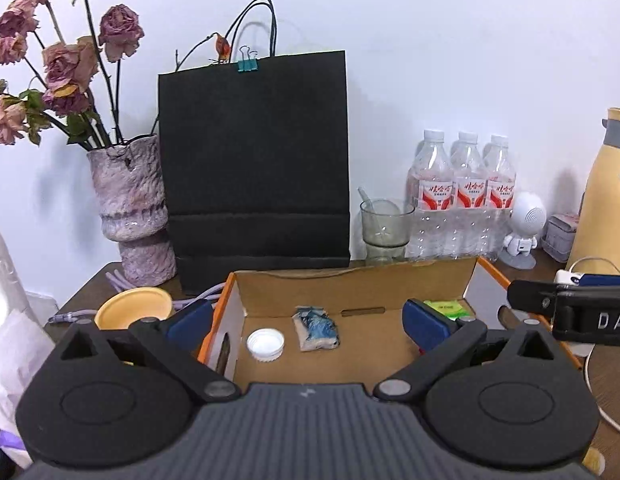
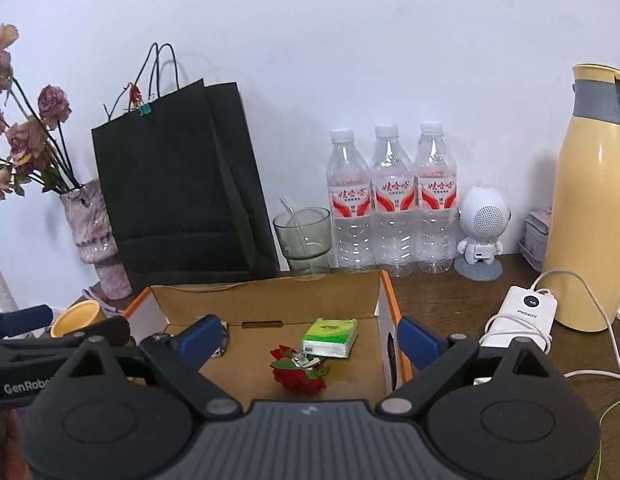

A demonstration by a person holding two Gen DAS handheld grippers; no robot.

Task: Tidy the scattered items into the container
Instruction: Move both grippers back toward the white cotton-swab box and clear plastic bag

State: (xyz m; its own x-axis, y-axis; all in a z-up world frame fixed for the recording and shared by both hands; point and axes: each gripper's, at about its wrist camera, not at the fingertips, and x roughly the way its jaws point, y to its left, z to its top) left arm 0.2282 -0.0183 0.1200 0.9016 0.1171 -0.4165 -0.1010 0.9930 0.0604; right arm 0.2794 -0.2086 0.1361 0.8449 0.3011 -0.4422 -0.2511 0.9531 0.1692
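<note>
An open cardboard box (image 1: 350,280) with orange edges sits on the brown table; it also shows in the right wrist view (image 2: 269,292). Inside it lie a white bottle cap (image 1: 265,344), a blue-and-white packet (image 1: 316,328), a green tissue pack (image 2: 330,337) and a red flower clip (image 2: 297,368). My left gripper (image 1: 307,326) is open and empty above the box's near side. My right gripper (image 2: 310,340) is open and empty above the box too. The tissue pack shows partly behind the left gripper's right finger (image 1: 446,307).
Behind the box stand a black paper bag (image 1: 253,168), a vase of dried roses (image 1: 129,208), a glass (image 1: 386,224), three water bottles (image 2: 394,200), a white robot figure (image 2: 482,232) and a yellow jug (image 2: 590,220). A yellow cup (image 1: 133,308) lies left; a white charger (image 2: 522,312) lies right.
</note>
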